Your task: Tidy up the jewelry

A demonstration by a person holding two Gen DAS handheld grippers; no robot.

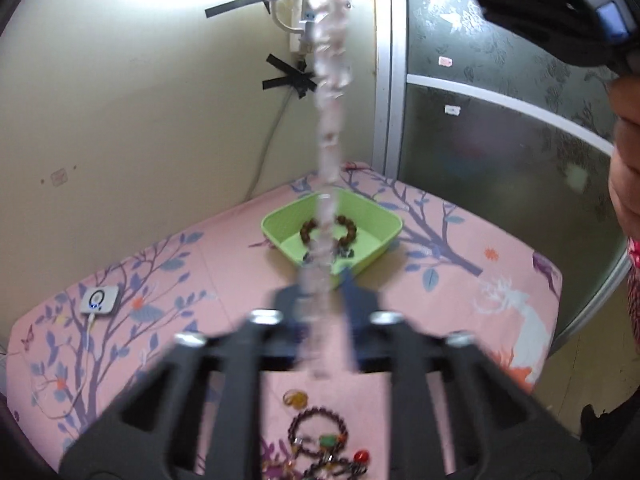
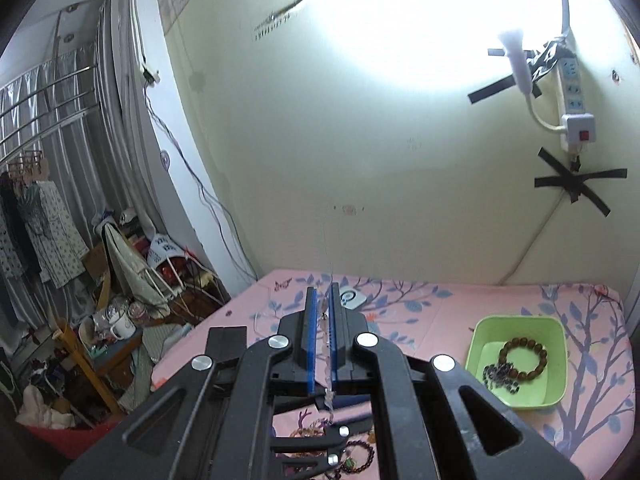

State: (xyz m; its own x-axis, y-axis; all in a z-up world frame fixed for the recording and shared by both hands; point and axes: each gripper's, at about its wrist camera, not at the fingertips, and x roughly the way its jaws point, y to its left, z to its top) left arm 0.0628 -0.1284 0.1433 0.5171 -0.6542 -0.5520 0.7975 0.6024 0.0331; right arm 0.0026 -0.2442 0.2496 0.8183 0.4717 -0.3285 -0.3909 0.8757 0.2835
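Pink bedding (image 1: 224, 264) printed with purple branches covers the work surface, pushed into a corner where a cream wall meets a frosted glass door. I'm working both tongs from afar, and between them hangs one long necklace (image 1: 329, 128) of pale pink, chip-like stones.

In the right wrist view, the right gripper (image 2: 323, 334) has its blue-lined jaws together on the strand, clamped on the necklace near one end so that the stones trail down out of the jaws toward six o'clock. In the left wrist view the strand runs from twelve o'clock, up by the dark body of the other tool, straight down the middle to the left gripper (image 1: 322, 300). That one is blurred, but its jaws read as closed and the strand passes between them, so I take it as clamped on the lower part. My judgement is that holding it at two points keeps it stretched and off the pile, so it won't snag.

A green tray (image 1: 384, 216) sits past the left tongs at twelve o'clock, well clear of the lifted strand. A brown bead bracelet (image 1: 352, 228) and a small dark chain (image 2: 500, 376) already lie in it. More bracelets (image 1: 320, 436) wait on the bedding at six o'clock. I'd guess the tray is this strand's destination.
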